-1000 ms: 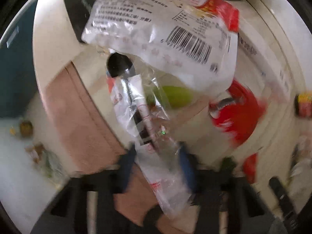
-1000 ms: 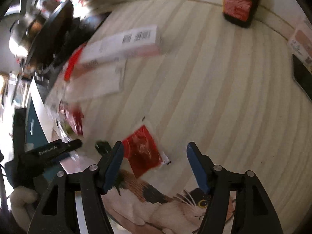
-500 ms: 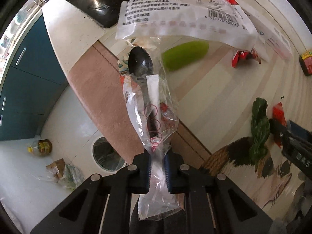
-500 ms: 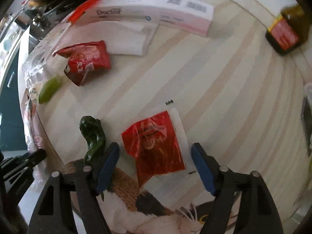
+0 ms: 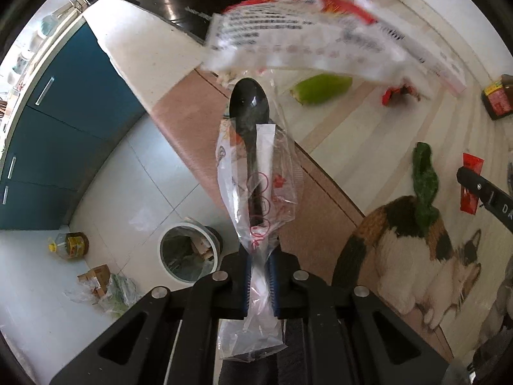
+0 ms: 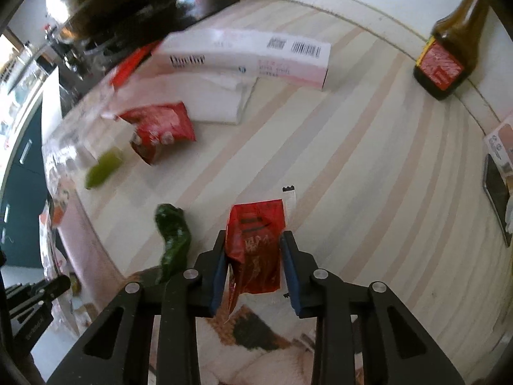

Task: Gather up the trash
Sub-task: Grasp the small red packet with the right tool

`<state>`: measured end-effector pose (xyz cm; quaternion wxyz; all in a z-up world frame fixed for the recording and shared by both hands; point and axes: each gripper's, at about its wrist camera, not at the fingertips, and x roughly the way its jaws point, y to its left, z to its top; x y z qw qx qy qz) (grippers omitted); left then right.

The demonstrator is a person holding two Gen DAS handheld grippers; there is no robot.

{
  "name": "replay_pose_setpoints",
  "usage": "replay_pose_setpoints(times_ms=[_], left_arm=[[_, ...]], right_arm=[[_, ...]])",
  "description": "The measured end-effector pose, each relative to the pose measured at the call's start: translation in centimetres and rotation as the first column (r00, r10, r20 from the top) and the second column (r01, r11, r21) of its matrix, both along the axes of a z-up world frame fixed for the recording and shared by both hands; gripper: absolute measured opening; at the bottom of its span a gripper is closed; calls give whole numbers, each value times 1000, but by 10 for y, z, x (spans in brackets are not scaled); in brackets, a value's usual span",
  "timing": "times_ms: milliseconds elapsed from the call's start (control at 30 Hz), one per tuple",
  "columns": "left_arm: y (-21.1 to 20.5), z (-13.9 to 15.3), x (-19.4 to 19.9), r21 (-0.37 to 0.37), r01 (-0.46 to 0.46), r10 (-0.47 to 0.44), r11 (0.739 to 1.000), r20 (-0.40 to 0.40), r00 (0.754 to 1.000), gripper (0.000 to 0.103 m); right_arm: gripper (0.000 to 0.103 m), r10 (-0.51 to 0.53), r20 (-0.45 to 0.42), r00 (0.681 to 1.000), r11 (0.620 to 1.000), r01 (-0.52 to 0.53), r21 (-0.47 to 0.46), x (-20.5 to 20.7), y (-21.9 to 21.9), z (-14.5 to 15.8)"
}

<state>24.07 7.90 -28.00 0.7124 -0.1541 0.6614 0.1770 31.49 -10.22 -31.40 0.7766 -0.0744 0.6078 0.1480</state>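
My left gripper (image 5: 259, 271) is shut on a clear plastic wrapper (image 5: 256, 173) with a black plastic spoon (image 5: 249, 106) inside, held in the air past the counter edge, above the floor. A blurred white-and-red bag (image 5: 298, 45) hangs at its far end. My right gripper (image 6: 255, 256) is part-closed around a red sachet (image 6: 256, 240) on the striped counter; the sachet's left edge buckles against the left pad. A red snack packet (image 6: 160, 128), a light green pepper piece (image 6: 102, 168) and a dark green pepper (image 6: 173, 237) lie on the counter.
A round trash bin (image 5: 186, 250) stands on the floor below the left gripper. A pink-white box (image 6: 247, 54), white napkin (image 6: 221, 102), sauce bottle (image 6: 449, 61) and cat-print mat (image 5: 416, 256) are on the counter. A stove with a pot (image 6: 105, 3) is at the back left.
My left gripper has lifted the spoon wrapper away from the counter, over the floor. My right gripper has moved in onto the red sachet and narrowed around it.
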Motion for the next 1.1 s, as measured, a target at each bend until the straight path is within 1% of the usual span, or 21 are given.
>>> replay_pose_setpoints(times_ms=[133, 267, 300, 333, 400, 500, 633, 667, 733, 767, 900, 1100], left_arm=[[-5, 22, -10, -9, 15, -15, 1000, 58, 998, 6], [-14, 47, -7, -12, 36, -34, 999, 126, 991, 6], [-17, 56, -5, -2, 43, -42, 999, 150, 988, 6], [-19, 64, -4, 7, 48, -48, 999, 166, 985, 6], [-19, 73, -5, 25, 54, -58, 998, 193, 979, 6], [-19, 88, -6, 49, 56, -66, 997, 224, 972, 6], [-21, 100, -12, 32, 56, -62, 998, 241, 969, 6], [-23, 100, -14, 20, 58, -61, 998, 242, 968, 6], [-28, 95, -19, -40, 60, -49, 997, 232, 971, 6], [-29, 94, -20, -58, 60, -45, 997, 225, 973, 6], [-47, 85, -22, -83, 88, -70, 993, 201, 977, 6], [-84, 86, -18, -107, 182, -158, 978, 198, 967, 6]], right_arm=[[31, -15, 20, 1000, 999, 14, 36, -6, -3, 25], [28, -19, 34, 999, 997, 16, 72, -2, -3, 49], [20, -21, 40, 999, 996, 17, 82, -4, -3, 53], [10, -23, 43, 999, 995, 19, 96, -6, -4, 58], [10, -18, 47, 999, 994, 13, 111, -7, 0, 68], [9, -10, 66, 998, 994, 2, 112, -9, 5, 72], [9, -59, 45, 997, 986, 51, 162, -6, -6, 72], [9, -69, 48, 996, 983, 59, 176, -6, -10, 74], [9, -80, 54, 995, 978, 68, 196, -4, -15, 77], [9, -84, 55, 995, 976, 71, 206, -4, -17, 80], [9, -107, 64, 992, 966, 89, 243, -4, -27, 88], [9, -143, 78, 987, 950, 115, 289, -9, -44, 103]])
